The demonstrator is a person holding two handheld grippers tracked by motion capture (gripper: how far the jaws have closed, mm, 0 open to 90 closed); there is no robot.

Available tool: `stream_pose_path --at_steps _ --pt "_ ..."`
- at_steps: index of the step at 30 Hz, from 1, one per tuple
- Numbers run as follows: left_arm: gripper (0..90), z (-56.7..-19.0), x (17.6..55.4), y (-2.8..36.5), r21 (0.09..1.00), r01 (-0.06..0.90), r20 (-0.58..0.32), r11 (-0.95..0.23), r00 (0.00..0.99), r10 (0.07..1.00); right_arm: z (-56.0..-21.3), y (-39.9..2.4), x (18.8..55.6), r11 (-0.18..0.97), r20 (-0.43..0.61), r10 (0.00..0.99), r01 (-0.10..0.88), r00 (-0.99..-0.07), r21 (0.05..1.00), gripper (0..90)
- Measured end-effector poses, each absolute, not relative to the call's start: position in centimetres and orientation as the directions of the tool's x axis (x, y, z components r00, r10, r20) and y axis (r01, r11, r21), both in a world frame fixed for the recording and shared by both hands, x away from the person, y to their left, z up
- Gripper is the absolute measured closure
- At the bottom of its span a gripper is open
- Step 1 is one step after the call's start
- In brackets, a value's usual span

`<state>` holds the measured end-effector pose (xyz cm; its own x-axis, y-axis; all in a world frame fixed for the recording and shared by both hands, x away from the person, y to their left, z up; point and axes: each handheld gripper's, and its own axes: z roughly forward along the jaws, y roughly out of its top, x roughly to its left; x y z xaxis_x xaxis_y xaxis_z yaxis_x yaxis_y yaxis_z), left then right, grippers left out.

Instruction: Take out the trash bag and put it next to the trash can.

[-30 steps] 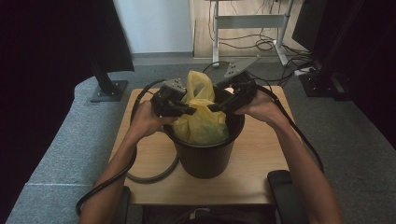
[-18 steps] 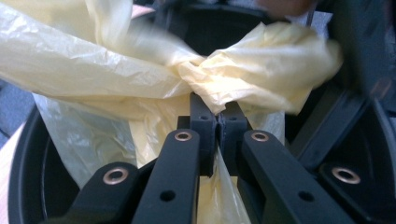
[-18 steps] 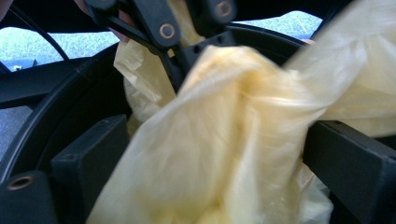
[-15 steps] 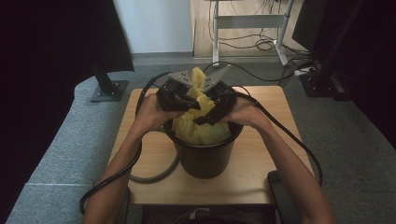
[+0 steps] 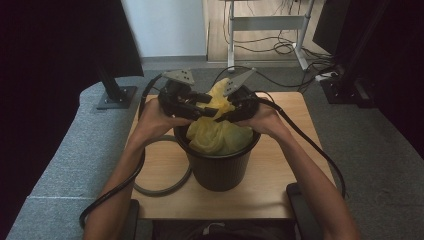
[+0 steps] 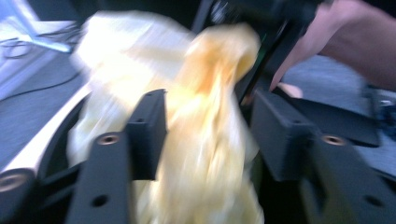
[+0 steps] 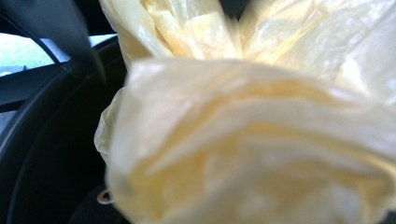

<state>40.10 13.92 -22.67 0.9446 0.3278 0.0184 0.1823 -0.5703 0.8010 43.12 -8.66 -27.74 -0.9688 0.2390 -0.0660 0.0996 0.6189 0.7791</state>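
A yellow plastic bag (image 5: 220, 135) lines a black bucket (image 5: 220, 170) on the wooden table, its top gathered into a bunch. Both grippers meet over that bunch. My left gripper (image 5: 204, 111) has just been opening; in the left gripper view its jaws (image 6: 208, 107) stand apart with the blurred bag (image 6: 205, 154) between them, not pinched. My right gripper (image 5: 223, 117) has just been closing, and its jaws sit on the bag's neck from the right. In the right gripper view, crumpled bag (image 7: 261, 140) lies right against the lens and hides the jaws, with the bucket's rim (image 7: 42, 140) at left.
The bucket stands mid-table (image 5: 285, 185). A grey cable loop (image 5: 165, 187) lies on the wood left of it. Black cables trail from both grippers off the table's sides. A black stand base (image 5: 116, 97) sits on the floor at far left.
Both grippers came together from the bucket's sides over the bag's top. The bag's neck is bunched higher between them. The left jaws opened and the right closed on the bag.
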Motion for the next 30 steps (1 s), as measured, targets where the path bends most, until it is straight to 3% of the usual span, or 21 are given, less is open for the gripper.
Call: stream_pose_path --at_steps 8,16,18,22,24,27,30 --pt "33.4 -24.4 40.2 16.7 0.792 0.243 -0.037 -0.56 0.935 0.353 -26.7 -11.9 43.0 0.558 -0.055 0.312 0.136 -0.948 0.819 80.2" --pt "38.1 -27.7 41.8 14.8 0.723 0.276 -0.037 -0.633 0.931 0.363 -26.2 -12.3 42.4 0.521 -0.028 0.299 0.139 -0.954 0.842 80.1" --pt "45.9 -28.0 42.0 14.3 0.708 0.276 -0.026 -0.65 0.93 0.366 -26.2 -12.1 42.4 0.516 -0.017 0.282 0.136 -0.959 0.845 80.1" --pt "78.5 -27.8 42.1 13.8 0.707 0.252 0.019 -0.661 0.927 0.374 -26.3 -11.5 42.2 0.532 0.001 0.249 0.138 -0.968 0.836 79.9" --pt "87.0 -27.3 42.0 13.8 0.725 0.242 0.035 -0.645 0.922 0.386 -26.4 -11.1 42.2 0.553 -0.001 0.243 0.138 -0.97 0.822 79.7" --pt "88.8 -26.0 41.7 13.8 0.747 0.216 0.063 -0.628 0.918 0.391 -26.6 -10.3 42.3 0.605 -0.018 0.245 0.139 -0.969 0.784 77.5" --pt "88.9 -25.0 41.2 13.6 0.753 0.196 0.08 -0.628 0.92 0.383 -26.9 -9.4 42.5 0.643 -0.041 0.266 0.145 -0.963 0.752 66.9"
